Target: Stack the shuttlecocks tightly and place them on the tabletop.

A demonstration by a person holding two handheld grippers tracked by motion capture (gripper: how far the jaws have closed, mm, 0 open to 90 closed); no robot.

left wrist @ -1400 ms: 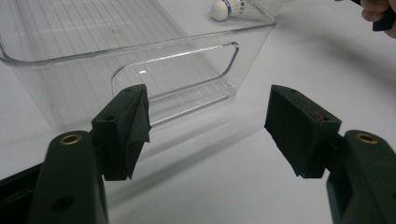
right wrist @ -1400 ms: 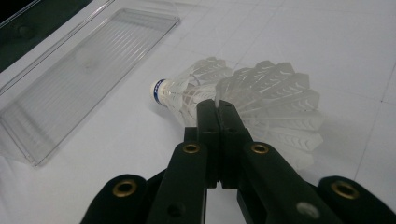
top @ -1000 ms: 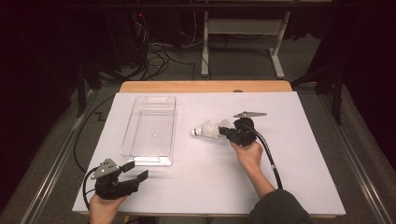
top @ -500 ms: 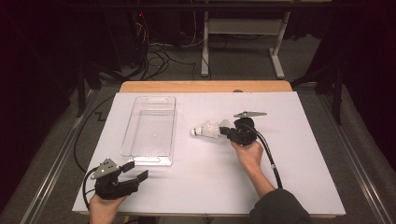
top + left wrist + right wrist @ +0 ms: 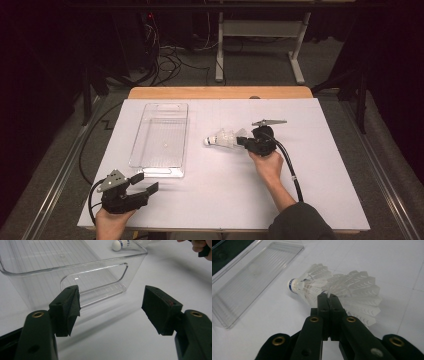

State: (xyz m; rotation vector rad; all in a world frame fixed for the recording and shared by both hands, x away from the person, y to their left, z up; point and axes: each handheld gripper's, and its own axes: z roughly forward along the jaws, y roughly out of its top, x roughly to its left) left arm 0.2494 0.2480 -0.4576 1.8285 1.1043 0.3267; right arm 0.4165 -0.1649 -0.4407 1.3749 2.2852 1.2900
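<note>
Both grippers are chunky black plastic. The left gripper [image 5: 111, 312] has square foam-looking pads and brass-coloured rivets, plus a grey three-cornered plate on top. The right gripper [image 5: 328, 298] trails a thick black cable [image 5: 290, 167]. The sleeve [image 5: 300, 222] is dark grey.

left gripper [image 5: 144, 184] open (low), right gripper [image 5: 244, 141] seemingly clamped
</note>
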